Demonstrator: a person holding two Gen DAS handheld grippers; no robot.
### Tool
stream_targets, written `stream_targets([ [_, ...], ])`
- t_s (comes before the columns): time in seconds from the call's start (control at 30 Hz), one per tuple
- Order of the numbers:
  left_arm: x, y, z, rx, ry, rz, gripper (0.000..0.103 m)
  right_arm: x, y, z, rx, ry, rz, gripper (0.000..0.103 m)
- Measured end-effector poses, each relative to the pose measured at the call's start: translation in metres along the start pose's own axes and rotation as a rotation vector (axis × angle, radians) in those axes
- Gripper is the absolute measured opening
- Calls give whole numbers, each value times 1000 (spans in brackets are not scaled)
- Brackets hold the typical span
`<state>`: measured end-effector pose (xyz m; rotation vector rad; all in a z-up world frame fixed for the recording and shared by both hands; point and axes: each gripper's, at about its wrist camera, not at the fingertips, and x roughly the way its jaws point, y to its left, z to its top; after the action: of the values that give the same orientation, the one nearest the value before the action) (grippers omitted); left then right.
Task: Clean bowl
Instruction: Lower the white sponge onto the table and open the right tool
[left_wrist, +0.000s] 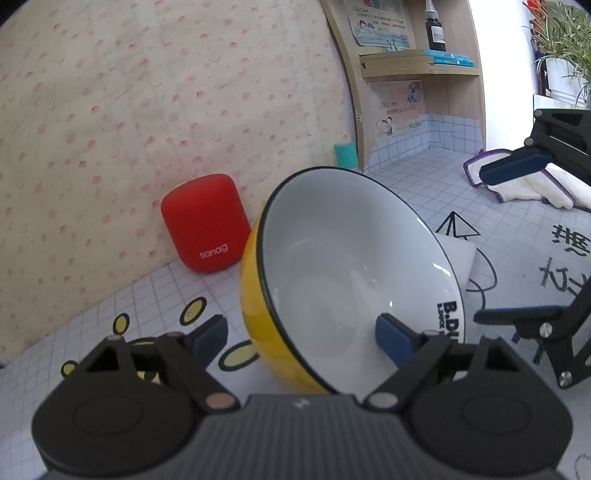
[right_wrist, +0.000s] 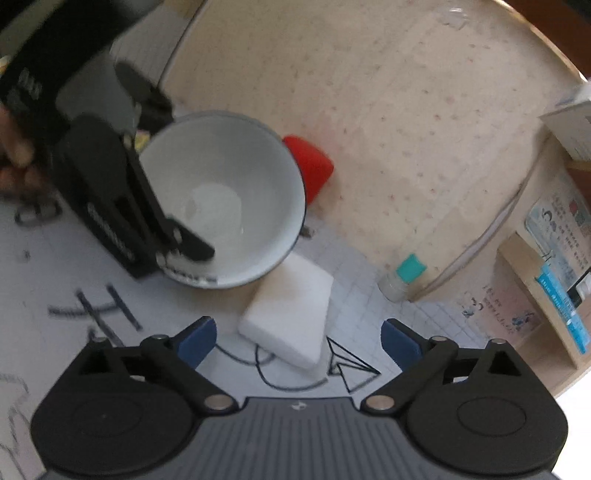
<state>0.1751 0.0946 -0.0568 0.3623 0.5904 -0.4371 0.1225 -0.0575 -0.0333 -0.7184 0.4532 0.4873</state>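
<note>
A bowl (left_wrist: 332, 258), yellow outside and white inside with a dark rim, stands tilted on its side on the table, mouth turned toward the right. My left gripper (left_wrist: 301, 338) straddles its near wall: the right pad (left_wrist: 393, 339) is inside the bowl, while the left pad (left_wrist: 208, 336) sits outside with a gap to the yellow wall. It is open. The right wrist view shows the bowl (right_wrist: 221, 184) with that finger (right_wrist: 192, 245) in it. My right gripper (right_wrist: 300, 341) is open, and a white sponge block (right_wrist: 291, 321) lies on the table just ahead, between its fingers, untouched.
A red speaker (left_wrist: 203, 225) stands against the patterned wall behind the bowl. A teal-capped bottle (left_wrist: 345, 155) sits by a wooden shelf unit (left_wrist: 417, 70). A white cloth with purple edging (left_wrist: 535, 188) lies far right on the grid-printed tablecloth (left_wrist: 424, 177).
</note>
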Motion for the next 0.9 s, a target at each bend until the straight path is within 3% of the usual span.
stream_targets([
  [0.33, 1, 3, 0, -11, 6, -1, 90, 26, -22, 1, 125, 25, 122, 89],
  [0.6, 2, 4, -1, -11, 7, 7, 93, 51, -50, -7, 290, 34, 333, 87],
  [0.7, 1, 3, -1, -7, 4, 5, 93, 56, -57, -10, 356, 35, 370, 69],
  [0.73, 1, 3, -1, -7, 3, 4, 94, 55, -57, -10, 360, 33, 368, 56],
  [0.9, 1, 4, -1, -9, 3, 5, 94, 50, -57, -10, 362, 40, 349, 53],
])
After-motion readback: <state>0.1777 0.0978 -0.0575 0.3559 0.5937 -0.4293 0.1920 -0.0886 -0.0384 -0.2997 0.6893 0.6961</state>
